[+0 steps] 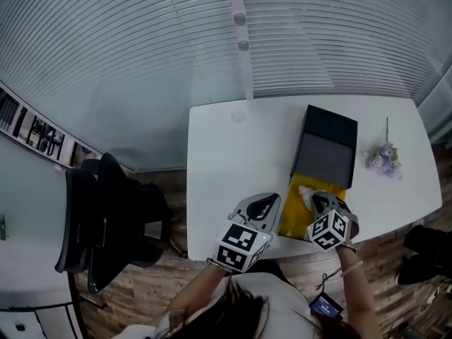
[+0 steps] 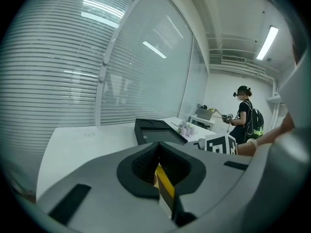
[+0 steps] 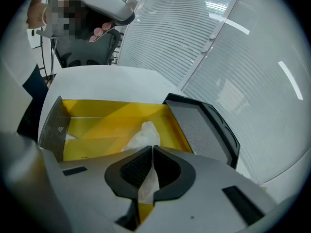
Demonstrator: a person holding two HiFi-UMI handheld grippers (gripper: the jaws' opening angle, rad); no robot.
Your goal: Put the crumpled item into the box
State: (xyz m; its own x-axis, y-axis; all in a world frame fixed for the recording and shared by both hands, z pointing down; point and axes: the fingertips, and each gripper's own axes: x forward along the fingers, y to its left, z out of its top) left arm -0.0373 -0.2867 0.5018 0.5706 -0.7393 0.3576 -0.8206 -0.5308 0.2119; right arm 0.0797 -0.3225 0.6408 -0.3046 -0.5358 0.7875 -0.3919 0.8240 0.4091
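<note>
My left gripper (image 2: 158,149) is clamped shut on a yellow edge of the box (image 3: 116,111), I reckon to steady it while the lid (image 3: 197,125) lies folded back. Right gripper (image 3: 151,150) pinches the paper wad (image 3: 144,134). The wad pokes out past the tips, over the box's yellow inside near the lid end, and I can't tell if it touches bottom.
</note>
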